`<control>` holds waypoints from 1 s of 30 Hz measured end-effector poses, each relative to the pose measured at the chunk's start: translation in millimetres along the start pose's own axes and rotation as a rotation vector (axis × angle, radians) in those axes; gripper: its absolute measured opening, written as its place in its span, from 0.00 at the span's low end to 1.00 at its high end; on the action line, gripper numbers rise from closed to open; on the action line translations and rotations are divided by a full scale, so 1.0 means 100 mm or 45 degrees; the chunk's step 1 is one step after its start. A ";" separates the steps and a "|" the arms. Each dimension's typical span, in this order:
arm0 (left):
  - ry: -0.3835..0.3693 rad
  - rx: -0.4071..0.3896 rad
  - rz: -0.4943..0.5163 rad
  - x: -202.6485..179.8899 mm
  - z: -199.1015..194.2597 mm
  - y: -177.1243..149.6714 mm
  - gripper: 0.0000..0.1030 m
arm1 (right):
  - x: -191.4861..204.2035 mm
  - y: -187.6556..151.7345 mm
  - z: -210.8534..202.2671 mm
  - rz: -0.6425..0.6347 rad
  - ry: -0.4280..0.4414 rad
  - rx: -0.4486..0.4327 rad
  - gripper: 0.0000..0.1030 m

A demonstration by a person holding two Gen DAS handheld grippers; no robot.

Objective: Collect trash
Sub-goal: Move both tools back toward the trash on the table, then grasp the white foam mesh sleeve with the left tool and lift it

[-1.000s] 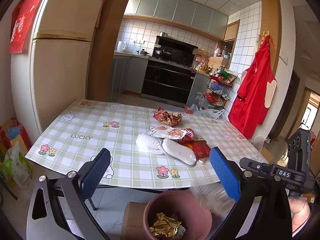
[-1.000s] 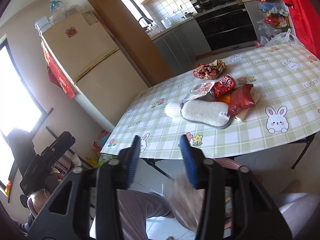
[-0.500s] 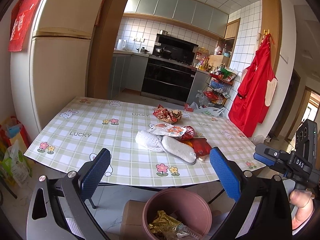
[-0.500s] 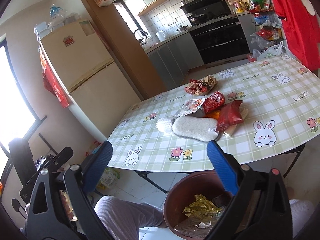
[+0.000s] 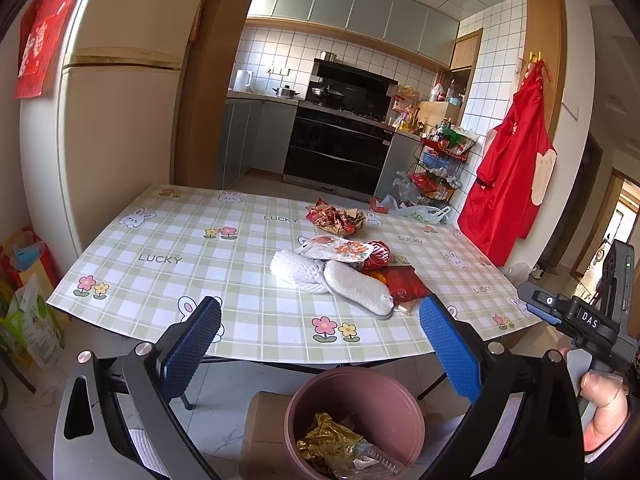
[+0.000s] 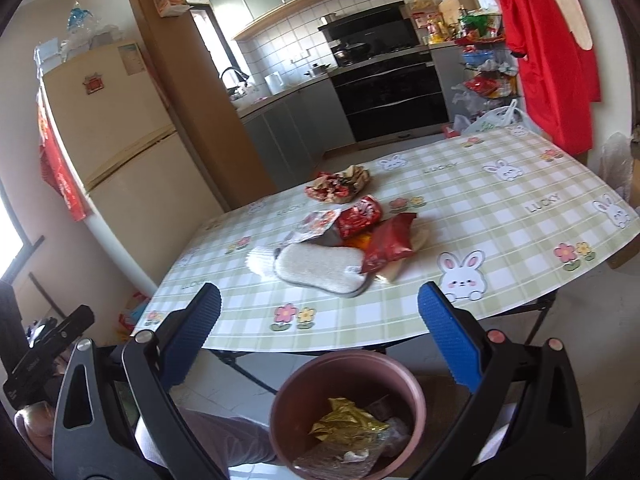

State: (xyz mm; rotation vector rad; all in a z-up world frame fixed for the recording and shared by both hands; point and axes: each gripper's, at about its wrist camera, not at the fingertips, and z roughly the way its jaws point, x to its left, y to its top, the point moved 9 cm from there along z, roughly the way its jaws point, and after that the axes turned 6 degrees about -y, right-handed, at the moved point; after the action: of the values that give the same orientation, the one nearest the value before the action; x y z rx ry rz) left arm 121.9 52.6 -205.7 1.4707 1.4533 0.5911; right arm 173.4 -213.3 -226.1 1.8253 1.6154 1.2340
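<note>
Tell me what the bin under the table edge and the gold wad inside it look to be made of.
The bin: probably moulded plastic, matte reddish-brown, judging by its smooth, even rim and thin wall. The gold wad: looks like metallic foil or foil-lined wrapper, since it is crumpled into sharp creases that catch bright glints. Neither can be confirmed by look alone.

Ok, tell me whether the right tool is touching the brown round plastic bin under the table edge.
Apart. The right wrist view shows the right tool open and empty, hanging above the brown bin.
</note>
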 end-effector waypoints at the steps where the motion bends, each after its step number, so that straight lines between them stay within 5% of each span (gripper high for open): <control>1: 0.001 0.006 -0.004 0.01 0.02 -0.01 0.94 | -0.04 0.00 0.00 0.000 -0.012 -0.002 0.95; 13: 0.031 0.088 -0.028 0.20 0.39 -0.07 0.94 | -0.57 0.07 0.25 -0.019 -0.241 0.007 0.95; 22: -0.021 0.220 -0.147 0.42 1.09 -0.11 0.94 | -0.89 0.04 0.64 0.001 -0.314 0.054 0.95; 26: -0.024 0.252 -0.256 0.60 1.60 -0.04 0.94 | -0.99 0.01 0.87 0.004 -0.331 0.085 0.95; 30: -0.106 0.300 -0.501 0.84 2.22 0.01 0.89 | -1.01 -0.01 1.05 -0.015 -0.322 0.096 0.95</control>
State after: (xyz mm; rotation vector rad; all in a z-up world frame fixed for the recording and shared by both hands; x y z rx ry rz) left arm 327.5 69.1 -323.5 1.3142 1.7306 0.1191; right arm 264.9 -281.8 -316.5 1.9267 1.5466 0.9056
